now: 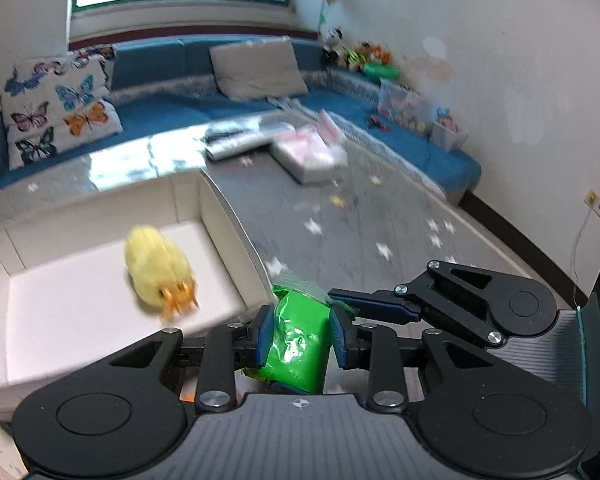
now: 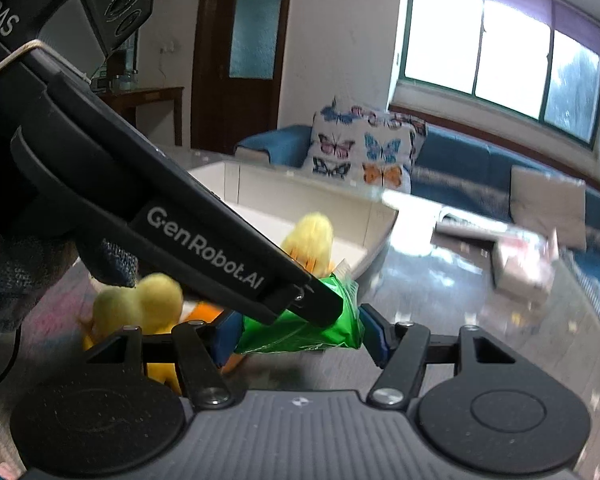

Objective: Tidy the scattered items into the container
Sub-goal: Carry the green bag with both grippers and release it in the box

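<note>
A crinkly green plastic snack packet (image 1: 298, 340) sits at the lower centre of the left wrist view, pinched between the blue pads of the left gripper (image 1: 299, 338), whose jaws are narrowed onto its sides. The right gripper (image 2: 296, 330) also has the packet (image 2: 300, 330) between its blue pads in the lower centre of its own view, narrowed on it, while the other tool's black fingertip crosses over the packet from the upper left.

In the right wrist view the packet's long axis runs left to right across the fingers. The shallow white cardboard tray (image 1: 220, 216) lies just up and left of the packet in the left view, with a fluffy yellow toy chick (image 1: 158, 270) already inside. Another yellow plush toy (image 2: 140, 304) shows at the lower left, outside the tray. The left gripper seems nearer the tray.
</note>
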Action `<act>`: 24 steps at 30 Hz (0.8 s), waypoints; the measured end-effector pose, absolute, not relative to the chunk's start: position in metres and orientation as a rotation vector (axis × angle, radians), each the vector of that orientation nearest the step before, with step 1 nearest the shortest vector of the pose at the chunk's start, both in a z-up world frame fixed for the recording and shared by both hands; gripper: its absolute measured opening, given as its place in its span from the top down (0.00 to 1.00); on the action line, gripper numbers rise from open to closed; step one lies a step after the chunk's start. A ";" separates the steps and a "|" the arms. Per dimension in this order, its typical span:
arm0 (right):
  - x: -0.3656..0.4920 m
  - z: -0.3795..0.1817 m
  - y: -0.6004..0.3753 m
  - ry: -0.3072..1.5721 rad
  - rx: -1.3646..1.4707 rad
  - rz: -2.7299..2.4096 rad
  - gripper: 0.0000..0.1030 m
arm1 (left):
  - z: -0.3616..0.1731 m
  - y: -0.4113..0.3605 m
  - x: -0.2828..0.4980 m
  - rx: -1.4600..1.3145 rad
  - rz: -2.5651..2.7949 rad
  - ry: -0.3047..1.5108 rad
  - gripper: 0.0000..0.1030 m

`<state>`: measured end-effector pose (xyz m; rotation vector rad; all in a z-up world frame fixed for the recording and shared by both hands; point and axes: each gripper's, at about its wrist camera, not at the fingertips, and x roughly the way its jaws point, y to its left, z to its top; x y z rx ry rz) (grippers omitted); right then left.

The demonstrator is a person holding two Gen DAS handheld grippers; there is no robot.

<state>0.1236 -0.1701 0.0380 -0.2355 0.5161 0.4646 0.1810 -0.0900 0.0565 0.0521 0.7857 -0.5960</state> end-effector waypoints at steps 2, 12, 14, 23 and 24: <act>0.134 0.043 -0.168 0.492 -0.257 0.473 0.39 | 0.061 -0.088 0.191 0.038 -0.576 0.773 0.68; 0.190 0.042 -0.154 0.458 -0.269 0.519 0.39 | 0.059 -0.068 0.246 -0.065 -0.504 0.790 0.69; 0.197 0.038 -0.153 0.458 -0.261 0.528 0.39 | 0.056 -0.067 0.253 -0.070 -0.496 0.798 0.69; 0.220 0.019 -0.159 0.488 -0.221 0.560 0.38 | 0.040 -0.062 0.271 -0.101 -0.457 0.833 0.69; 0.222 0.017 -0.160 0.491 -0.221 0.559 0.38 | 0.039 -0.061 0.271 -0.103 -0.451 0.834 0.69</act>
